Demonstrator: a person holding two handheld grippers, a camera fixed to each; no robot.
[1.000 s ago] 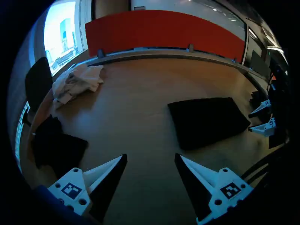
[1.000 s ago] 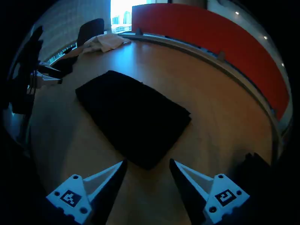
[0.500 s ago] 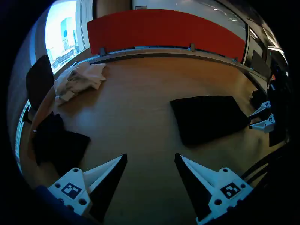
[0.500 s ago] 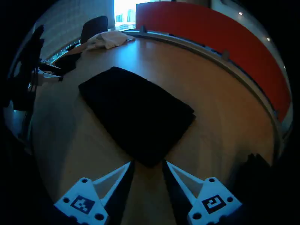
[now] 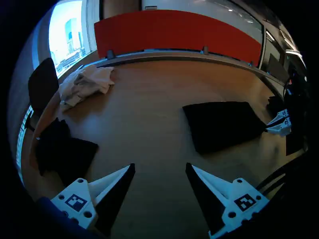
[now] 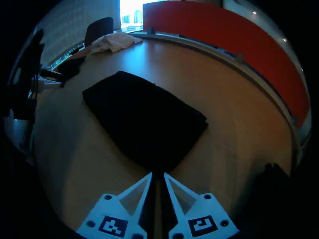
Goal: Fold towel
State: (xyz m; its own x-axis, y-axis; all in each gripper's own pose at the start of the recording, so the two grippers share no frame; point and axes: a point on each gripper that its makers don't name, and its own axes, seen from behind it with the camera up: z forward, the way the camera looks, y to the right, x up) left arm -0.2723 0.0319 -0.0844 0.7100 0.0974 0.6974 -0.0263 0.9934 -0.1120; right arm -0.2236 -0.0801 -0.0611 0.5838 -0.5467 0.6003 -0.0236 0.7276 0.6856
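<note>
A black folded towel lies flat on the wooden table. In the right gripper view, my right gripper is shut on the towel's nearest corner, the two fingers almost touching. The left gripper view shows the same gripper pinching the towel's right edge. My left gripper is open above bare table, well short of the towel and to its left. It also appears small at the left edge of the right gripper view, as the left gripper, apart from the towel.
A heap of pale crumpled cloth lies at the table's far corner by a dark chair. A dark cloth pile sits left of my left gripper. A red partition runs along the far edge.
My right gripper's fingers have come together on the towel's near corner; they stood apart a second ago. The left gripper has hardly moved and stays open.
</note>
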